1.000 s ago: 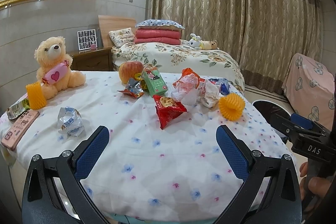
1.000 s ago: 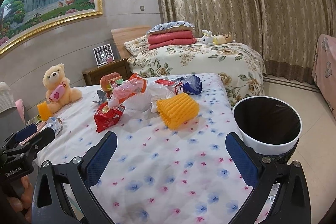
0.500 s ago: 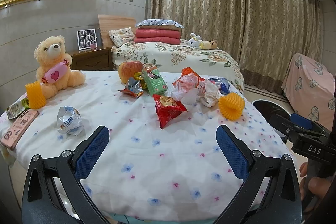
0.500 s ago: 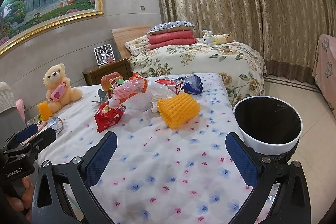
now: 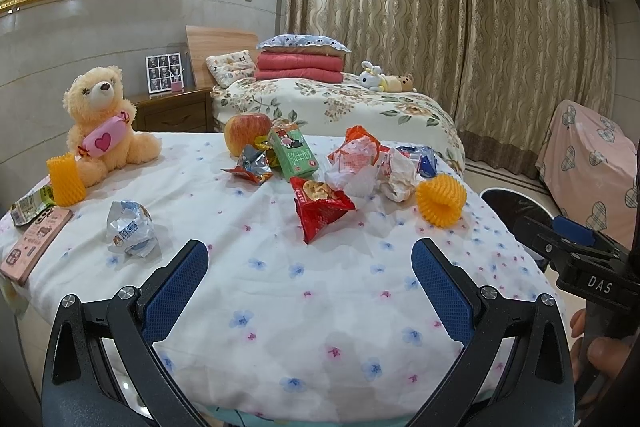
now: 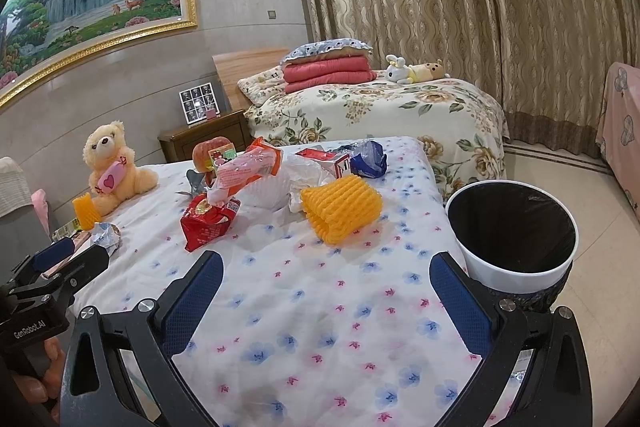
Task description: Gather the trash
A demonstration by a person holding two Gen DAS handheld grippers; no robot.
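Note:
Trash lies on a flowered tablecloth (image 5: 312, 291): a red snack bag (image 5: 320, 207), crumpled white and orange wrappers (image 5: 360, 163), a green carton (image 5: 294, 155), a silver wrapper (image 5: 130, 227) and an orange foam net (image 5: 440, 199). In the right wrist view the foam net (image 6: 340, 207) and red bag (image 6: 206, 223) lie ahead. A white bin with a black liner (image 6: 512, 227) stands right of the table. My left gripper (image 5: 310, 267) is open and empty above the near cloth. My right gripper (image 6: 326, 279) is open and empty.
A teddy bear (image 5: 100, 119), an apple (image 5: 246, 137), a second orange foam net (image 5: 66, 179) and a pink phone (image 5: 34, 243) sit on the table. A bed (image 5: 340, 107), a nightstand (image 5: 176, 109) and curtains stand behind.
Both grippers have edged slightly forward over the table; their jaws stay open. Nothing on the table has moved.

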